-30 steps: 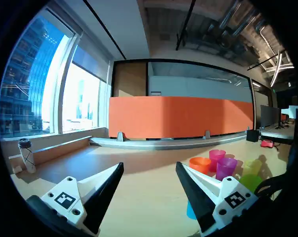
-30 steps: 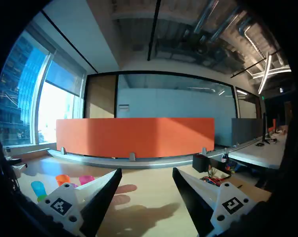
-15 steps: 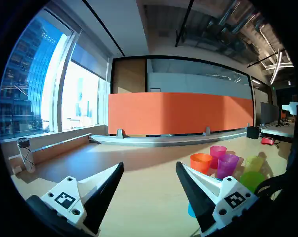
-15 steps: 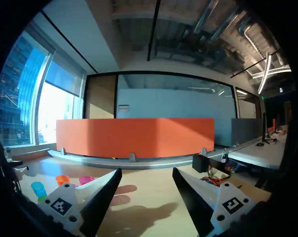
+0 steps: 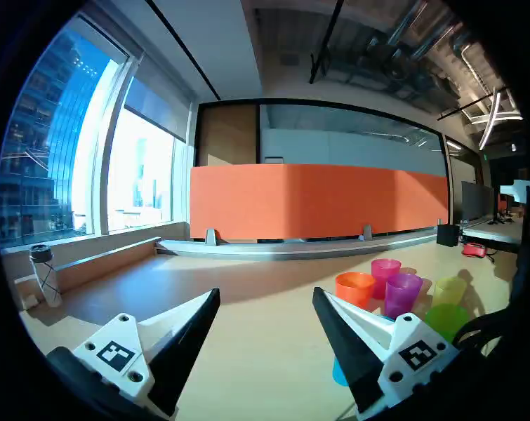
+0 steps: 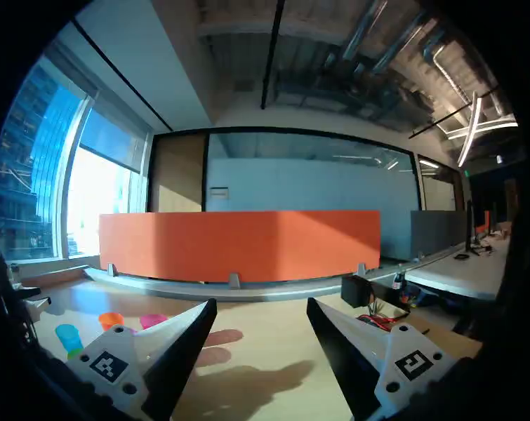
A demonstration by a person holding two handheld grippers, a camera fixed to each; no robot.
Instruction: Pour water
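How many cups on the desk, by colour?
orange cup: 1
pink cup: 1
purple cup: 1
yellow cup: 1
green cup: 1
blue cup: 1
Total: 6 cups

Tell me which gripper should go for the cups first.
Left. The left gripper, open, has the cups close by its finger; from the right gripper they sit farther off to one side.

left gripper (image 5: pixel 265 292) spread wide, right gripper (image 6: pixel 261 303) likewise, seemingly level
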